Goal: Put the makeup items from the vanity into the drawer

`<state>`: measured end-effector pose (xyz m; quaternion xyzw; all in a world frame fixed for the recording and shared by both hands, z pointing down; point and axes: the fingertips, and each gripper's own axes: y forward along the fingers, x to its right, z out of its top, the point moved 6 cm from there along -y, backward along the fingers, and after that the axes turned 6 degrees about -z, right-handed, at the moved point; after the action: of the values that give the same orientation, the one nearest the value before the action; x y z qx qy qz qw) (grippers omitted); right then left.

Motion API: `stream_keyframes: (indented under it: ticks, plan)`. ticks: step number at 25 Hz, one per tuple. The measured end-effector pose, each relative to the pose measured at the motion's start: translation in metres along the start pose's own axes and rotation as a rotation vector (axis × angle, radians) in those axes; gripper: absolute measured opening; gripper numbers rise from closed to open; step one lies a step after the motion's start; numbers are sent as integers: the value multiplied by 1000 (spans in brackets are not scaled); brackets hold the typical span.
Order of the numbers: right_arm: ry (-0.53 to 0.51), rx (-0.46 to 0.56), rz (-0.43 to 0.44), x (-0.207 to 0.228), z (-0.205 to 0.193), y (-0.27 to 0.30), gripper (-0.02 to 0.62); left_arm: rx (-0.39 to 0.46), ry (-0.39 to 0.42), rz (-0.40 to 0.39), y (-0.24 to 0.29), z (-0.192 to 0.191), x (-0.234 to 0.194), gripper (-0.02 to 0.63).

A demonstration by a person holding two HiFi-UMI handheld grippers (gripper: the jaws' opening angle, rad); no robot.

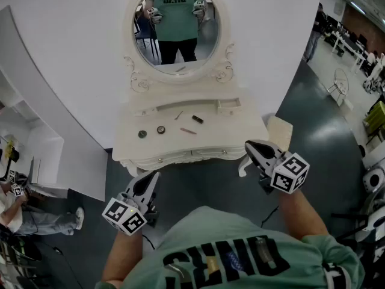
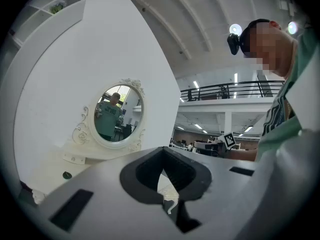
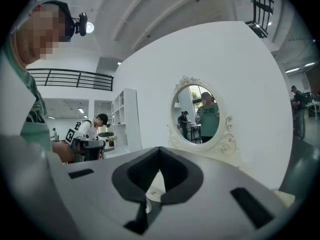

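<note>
The white vanity (image 1: 150, 144) stands ahead of me under an oval mirror (image 1: 177, 26). On its top lie a dark green round compact (image 1: 142, 134), a second round compact (image 1: 161, 129), a thin pencil (image 1: 178, 115), a dark lipstick tube (image 1: 197, 119) and a brown stick (image 1: 188, 131). A small drawer (image 1: 229, 105) sits on the raised shelf, and the front drawer (image 1: 192, 155) is closed. My left gripper (image 1: 151, 180) hangs shut and empty before the vanity's left front. My right gripper (image 1: 251, 147) is shut and empty off the right front corner. The left gripper view shows its jaws (image 2: 162, 173) together and the green compact (image 2: 66, 175); the right gripper view shows its jaws (image 3: 159, 176) together.
A curved white wall panel (image 1: 72, 53) backs the vanity. A beige stool (image 1: 280, 131) stands right of it on the dark floor. A white shelf unit (image 1: 42, 155) and a person (image 1: 18, 212) are at the far left. Desks and equipment (image 1: 355, 47) fill the right background.
</note>
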<state>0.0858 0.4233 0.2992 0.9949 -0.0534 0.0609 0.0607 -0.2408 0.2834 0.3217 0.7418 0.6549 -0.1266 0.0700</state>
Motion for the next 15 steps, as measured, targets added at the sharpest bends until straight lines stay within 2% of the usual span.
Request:
stream_keyframes:
  ticks: [9, 15]
  plan:
    - [-8, -5, 7, 5, 2, 0, 9, 4, 0, 1, 4, 0, 3, 8]
    - [9, -4, 55, 8, 7, 0, 11, -7, 9, 10, 11, 2, 5, 8]
